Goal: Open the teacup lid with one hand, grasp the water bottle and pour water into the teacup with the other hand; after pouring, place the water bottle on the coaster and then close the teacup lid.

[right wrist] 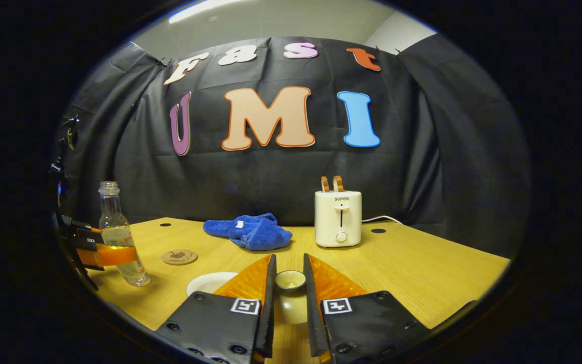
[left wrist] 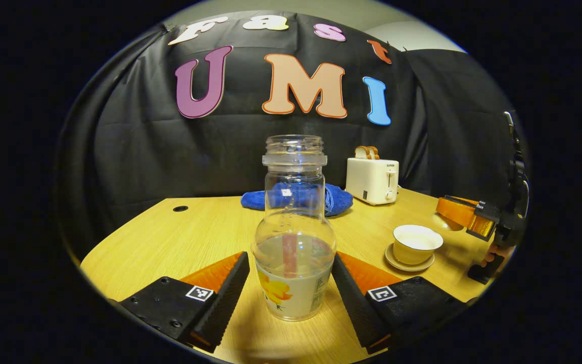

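Left gripper (left wrist: 291, 298) gapes around bottle (left wrist: 294, 237), untouching; right gripper (right wrist: 287, 313) pinches lid (right wrist: 290, 279). I'd squeeze bottle below the bulge, keeping it upright.

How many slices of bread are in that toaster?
2. Both slices of bread stand side by side, poking out of the white toaster at the back of the table.

left hand-held gripper (left wrist: 291, 283) | black ribbed fingers, orange backs, square coded tags, screws
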`<state>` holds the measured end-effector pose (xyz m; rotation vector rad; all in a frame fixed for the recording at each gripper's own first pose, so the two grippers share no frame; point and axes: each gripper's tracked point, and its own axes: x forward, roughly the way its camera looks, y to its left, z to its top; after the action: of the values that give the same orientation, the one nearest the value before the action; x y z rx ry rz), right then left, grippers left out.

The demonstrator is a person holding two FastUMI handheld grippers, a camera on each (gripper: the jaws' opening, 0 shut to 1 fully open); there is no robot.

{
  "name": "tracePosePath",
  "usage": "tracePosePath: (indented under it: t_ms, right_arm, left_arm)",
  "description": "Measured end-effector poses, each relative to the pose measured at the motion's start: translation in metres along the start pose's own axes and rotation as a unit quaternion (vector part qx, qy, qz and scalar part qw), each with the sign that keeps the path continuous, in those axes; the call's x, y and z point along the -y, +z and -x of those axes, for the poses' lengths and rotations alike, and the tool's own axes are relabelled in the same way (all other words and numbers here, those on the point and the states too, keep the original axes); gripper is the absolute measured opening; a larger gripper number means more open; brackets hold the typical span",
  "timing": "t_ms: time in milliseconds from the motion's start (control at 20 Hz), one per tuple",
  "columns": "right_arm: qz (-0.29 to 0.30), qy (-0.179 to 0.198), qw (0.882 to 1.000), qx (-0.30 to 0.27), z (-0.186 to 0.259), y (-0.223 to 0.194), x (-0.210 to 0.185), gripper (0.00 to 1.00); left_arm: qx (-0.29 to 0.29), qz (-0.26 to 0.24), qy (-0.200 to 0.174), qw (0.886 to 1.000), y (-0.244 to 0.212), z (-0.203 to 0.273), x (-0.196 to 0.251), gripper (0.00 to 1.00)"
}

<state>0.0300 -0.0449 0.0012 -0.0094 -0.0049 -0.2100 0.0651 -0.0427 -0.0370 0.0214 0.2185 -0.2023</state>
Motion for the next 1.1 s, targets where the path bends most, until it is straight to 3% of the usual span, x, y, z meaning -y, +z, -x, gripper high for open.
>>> tracePosePath:
  t_ms: [150,350,650,850,950,1100]
  right_arm:
    - [0.000,-0.006,1.000,0.000,0.003,0.000,0.008,0.30]
    - [0.000,-0.016,1.000,0.000,0.004,0.001,0.023,0.31]
    - [0.001,-0.035,0.999,0.000,0.004,0.001,0.039,0.31]
    - [0.001,-0.039,0.999,0.000,0.003,0.002,0.046,0.31]
    - [0.001,-0.044,0.999,0.000,0.002,0.003,0.050,0.31]
    - [0.001,-0.050,0.999,0.000,0.003,0.002,0.057,0.31]
  left_arm:
    - [-0.017,0.001,-0.006,1.000,-0.005,-0.002,0.001,0.94]
    - [-0.032,-0.005,-0.006,0.999,-0.009,-0.008,0.003,0.75]
    - [-0.036,-0.031,0.014,0.999,-0.008,-0.006,0.000,0.69]
    - [-0.048,-0.132,0.043,0.989,0.003,-0.006,-0.007,0.66]
    - [-0.054,-0.200,0.066,0.976,0.009,-0.008,-0.011,0.66]
    - [-0.067,-0.298,0.097,0.947,0.016,-0.010,-0.013,0.66]
